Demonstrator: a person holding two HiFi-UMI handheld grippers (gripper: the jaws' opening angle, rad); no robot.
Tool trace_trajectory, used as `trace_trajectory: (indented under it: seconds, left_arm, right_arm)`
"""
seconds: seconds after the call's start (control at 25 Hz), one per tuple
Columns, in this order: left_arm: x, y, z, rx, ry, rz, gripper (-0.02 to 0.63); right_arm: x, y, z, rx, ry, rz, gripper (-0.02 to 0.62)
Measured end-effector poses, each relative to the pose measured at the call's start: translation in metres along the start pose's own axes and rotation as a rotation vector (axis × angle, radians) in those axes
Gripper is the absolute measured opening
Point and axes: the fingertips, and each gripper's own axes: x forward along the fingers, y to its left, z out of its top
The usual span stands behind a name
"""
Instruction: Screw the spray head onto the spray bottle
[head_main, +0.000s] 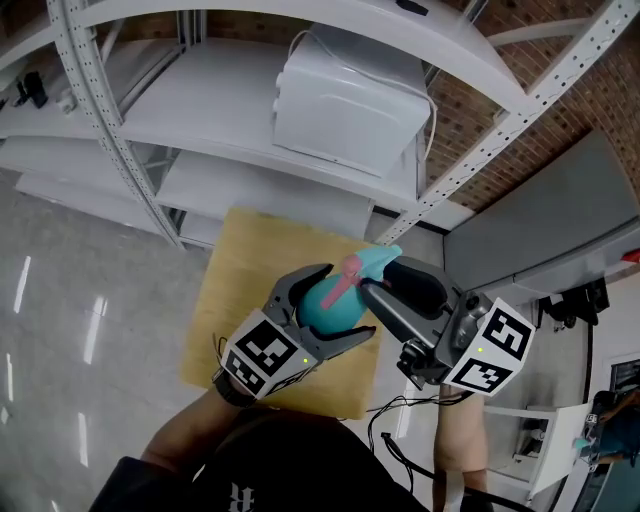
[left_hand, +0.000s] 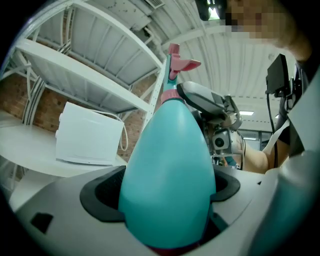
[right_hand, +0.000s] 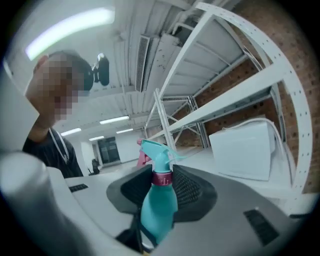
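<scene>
With your left gripper (head_main: 347, 300) fingers (left_hand: 100, 197) clamped on the bottle (left_hand: 167, 170), turn the spray head (right_hand: 156, 150), pinched by the right gripper (right_hand: 162, 180) fingers, squarely about the bottle's neck.

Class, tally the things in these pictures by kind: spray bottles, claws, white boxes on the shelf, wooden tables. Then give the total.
Spray bottle: 1
Claws: 2 (left claw, right claw)
White box: 1
Wooden table: 1
Total: 5
</scene>
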Motion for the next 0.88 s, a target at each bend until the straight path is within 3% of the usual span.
trace_trajectory:
  seconds: [0.08, 0.16, 0.4, 0.6, 0.72, 0.88]
  left_arm:
    - [-0.002, -0.003, 0.001, -0.016, -0.015, -0.020, 0.457]
    - [-0.003, -0.003, 0.002, -0.026, -0.016, -0.014, 0.457]
    - [-0.004, 0.009, 0.004, -0.039, -0.007, 0.056, 0.457]
    - [-0.001, 0.024, 0.001, 0.008, 0.034, 0.164, 0.457]
    - [0.000, 0.030, -0.002, 0.018, 0.041, 0.190, 0.457]
    - [-0.003, 0.038, -0.002, 0.014, 0.038, 0.208, 0.457]
  right_arm:
    - [-0.001, 0.001, 0.001, 0.087, -0.047, 0.069, 0.129]
    - [0.000, 0.001, 0.002, 0.108, -0.067, 0.078, 0.129]
    - [0.006, -0.002, 0.004, -0.031, -0.135, -0.152, 0.129]
    - [0.007, -0.015, 0.000, 0.034, -0.204, -0.322, 0.129]
    - [0.006, -0.016, -0.003, 0.043, -0.203, -0.362, 0.129]
    - [0.007, -0.003, -0.004, 0.010, -0.186, -0.347, 0.129]
